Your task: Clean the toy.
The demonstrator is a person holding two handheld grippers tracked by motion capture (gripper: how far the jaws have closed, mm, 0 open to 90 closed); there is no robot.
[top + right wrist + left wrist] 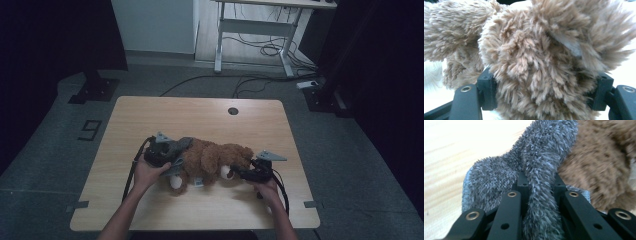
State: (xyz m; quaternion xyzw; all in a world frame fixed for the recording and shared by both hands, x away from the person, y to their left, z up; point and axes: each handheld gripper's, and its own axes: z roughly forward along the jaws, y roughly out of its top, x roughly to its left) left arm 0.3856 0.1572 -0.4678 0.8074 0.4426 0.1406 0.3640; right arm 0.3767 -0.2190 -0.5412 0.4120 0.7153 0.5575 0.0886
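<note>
A brown plush toy (pixel 217 156) lies on its side in the front half of the wooden table (pixel 200 117), its white paws toward me. A grey fuzzy cloth (pixel 181 144) wraps its left end. My left gripper (pixel 172 159) is shut on a fold of that grey cloth (pixel 541 157), pinched thin between the black jaws of the left gripper (pixel 539 182); brown fur (pixel 604 165) lies just to the right. My right gripper (pixel 243 172) holds the toy's right end. In the right gripper view, thick brown fur (pixel 536 57) bulges between the jaws of the right gripper (pixel 544 86), which press on it from both sides.
A round cable hole (pixel 233 111) sits near the table's far edge. Beyond the table stand a white desk frame (pixel 255 30) with cables on the floor, and black stand bases at left (pixel 95 90) and right (pixel 320 97).
</note>
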